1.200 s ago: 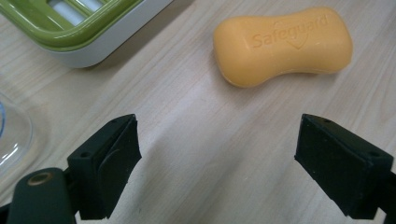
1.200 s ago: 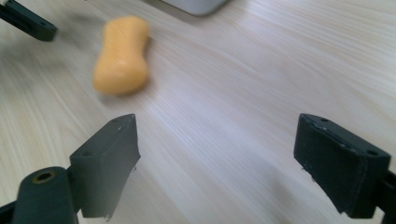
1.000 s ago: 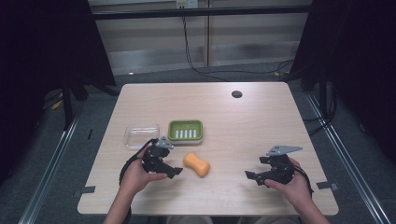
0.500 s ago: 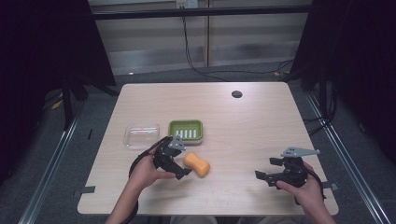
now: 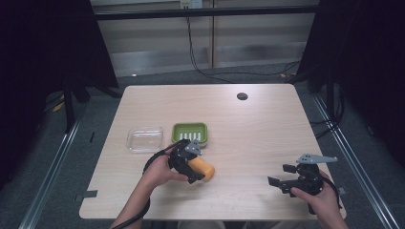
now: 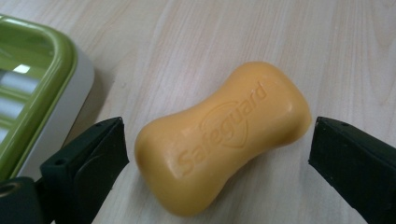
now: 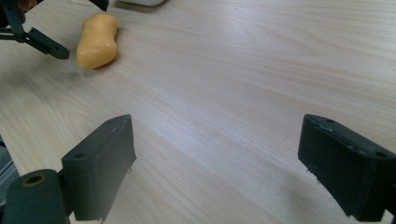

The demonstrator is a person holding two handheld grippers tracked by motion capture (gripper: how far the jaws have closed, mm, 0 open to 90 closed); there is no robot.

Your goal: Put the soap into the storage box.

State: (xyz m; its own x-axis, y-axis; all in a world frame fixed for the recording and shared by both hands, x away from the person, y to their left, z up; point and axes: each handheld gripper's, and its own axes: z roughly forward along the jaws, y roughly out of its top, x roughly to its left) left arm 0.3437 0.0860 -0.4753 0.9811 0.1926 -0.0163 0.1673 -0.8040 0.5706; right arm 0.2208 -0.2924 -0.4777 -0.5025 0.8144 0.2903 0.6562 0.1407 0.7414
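An orange bar of soap (image 6: 222,140) stamped "Safeguard" lies flat on the wooden table (image 5: 258,129). My left gripper (image 6: 217,149) is open, one jaw on each side of the bar with a small gap at both ends. From above, the left gripper (image 5: 197,171) covers the soap (image 5: 205,169) just in front of the green soap dish (image 5: 189,133). Near the table's front right, my right gripper (image 5: 282,177) stands open with bare wood between its jaws. The right gripper (image 7: 215,172) sees the soap (image 7: 96,40) far off.
A clear plastic lid (image 5: 144,138) lies left of the green dish. The dish's green rim (image 6: 32,93) stands close beside my left jaw. A small dark hole (image 5: 242,96) marks the table's far side. Metal rails run along both sides of the table.
My left gripper has moved right and forward until its open jaws straddle the soap. My right gripper has drifted right and toward the front edge.
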